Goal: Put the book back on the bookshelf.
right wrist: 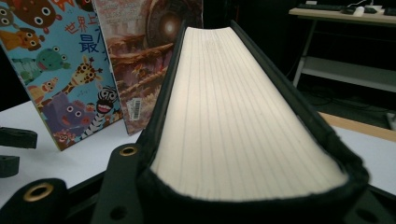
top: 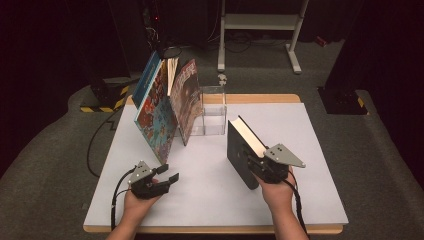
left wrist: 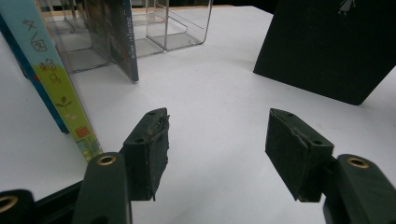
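On the table [top: 310,200], the thick book [top: 242,150] stands right of the leaning books [top: 162,107], the clear holder [top: 212,117] behind.

— What can't you make out from where you stand?

— In my right gripper view the black book [right wrist: 243,112] sits so close that it covers both my jaws; I can't see the pads on its covers, and the near end blurs. Its lower corner is hidden behind my right gripper [top: 261,161] in the high view.

— And the leaning books?

— The blue picture book [right wrist: 56,70] and the brown one [right wrist: 140,56] are cut off at the top edge. From my left gripper [left wrist: 217,151] the green spine [left wrist: 58,84] runs off the top too, and its small print is too fine to read. The clear stand [left wrist: 177,28] is cropped as well.
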